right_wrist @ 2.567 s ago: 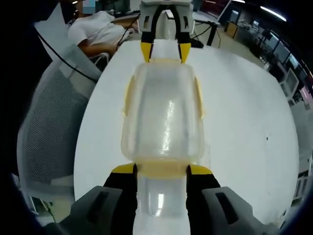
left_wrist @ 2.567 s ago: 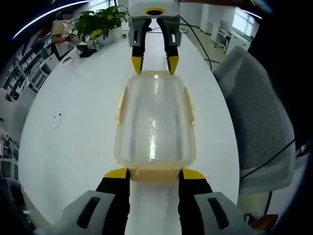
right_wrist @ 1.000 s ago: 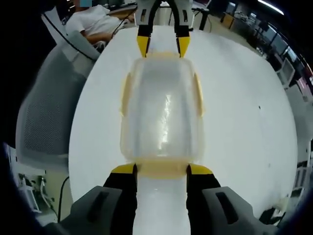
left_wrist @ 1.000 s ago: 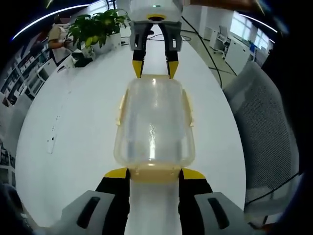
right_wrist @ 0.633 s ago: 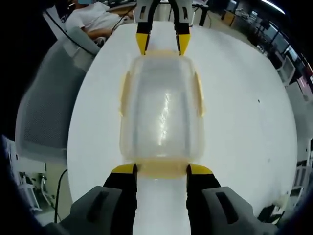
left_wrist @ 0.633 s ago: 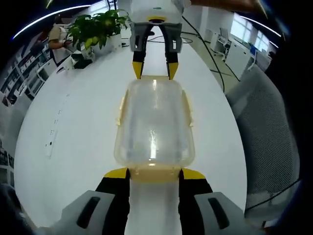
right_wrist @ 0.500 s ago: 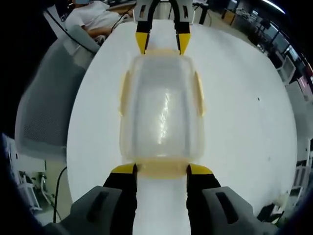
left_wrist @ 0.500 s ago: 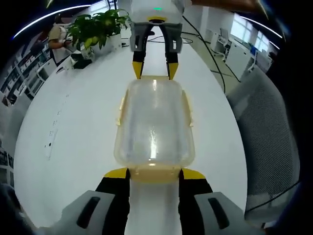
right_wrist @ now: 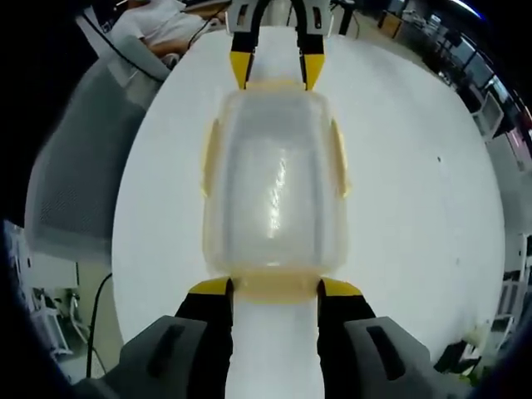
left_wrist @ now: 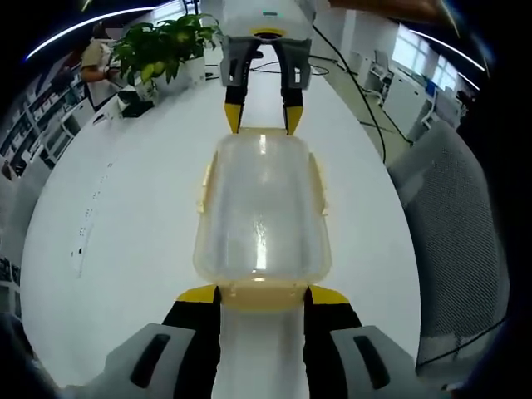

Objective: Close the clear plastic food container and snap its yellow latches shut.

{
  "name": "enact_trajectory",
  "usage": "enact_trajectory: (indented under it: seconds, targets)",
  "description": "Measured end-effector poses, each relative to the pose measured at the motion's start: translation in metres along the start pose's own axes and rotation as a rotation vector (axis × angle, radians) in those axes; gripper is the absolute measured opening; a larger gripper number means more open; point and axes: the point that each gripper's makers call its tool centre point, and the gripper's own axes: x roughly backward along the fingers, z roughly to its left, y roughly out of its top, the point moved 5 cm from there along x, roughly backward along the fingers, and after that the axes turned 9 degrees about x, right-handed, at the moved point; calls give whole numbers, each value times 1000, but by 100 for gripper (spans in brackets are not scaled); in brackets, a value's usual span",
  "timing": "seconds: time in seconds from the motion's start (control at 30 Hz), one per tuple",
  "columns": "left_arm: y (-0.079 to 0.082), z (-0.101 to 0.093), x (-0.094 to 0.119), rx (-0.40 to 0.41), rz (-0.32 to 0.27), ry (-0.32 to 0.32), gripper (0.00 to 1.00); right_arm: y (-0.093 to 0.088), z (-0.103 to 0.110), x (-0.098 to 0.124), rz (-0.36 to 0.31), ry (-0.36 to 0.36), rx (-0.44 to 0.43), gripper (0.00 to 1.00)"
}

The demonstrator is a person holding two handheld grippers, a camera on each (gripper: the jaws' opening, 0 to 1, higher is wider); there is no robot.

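container [left_wrist: 262, 208] lies mid-table [left_wrist: 125, 216]; left gripper [left_wrist: 262, 293] and right gripper [right_wrist: 274, 287] each pinch an end latch.

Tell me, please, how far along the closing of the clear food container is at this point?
Done: the lid sits on the clear container on the white table. In hand: the left gripper brackets the yellow end latch nearest it, and the right gripper brackets the opposite end latch. Left: the side latches look flared outward, so they seem unsnapped; whether the end latches are locked I cannot tell.
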Motion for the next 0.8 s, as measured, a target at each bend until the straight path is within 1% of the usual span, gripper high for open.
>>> enact_trajectory:
  seconds: [0.23, 0.57, 0.8]
  targets:
    - [4, -1, -3, 12, -6, -5, 33, -4, 0, 4, 15, 1, 10, 36]
    - [2, -2, -8, 16, 11, -8, 33, -6, -2, 1, 32, 1, 22, 37]
    - [2, -3, -10, 18, 8, -13, 33, -7, -1, 0, 40, -6, 29, 37]
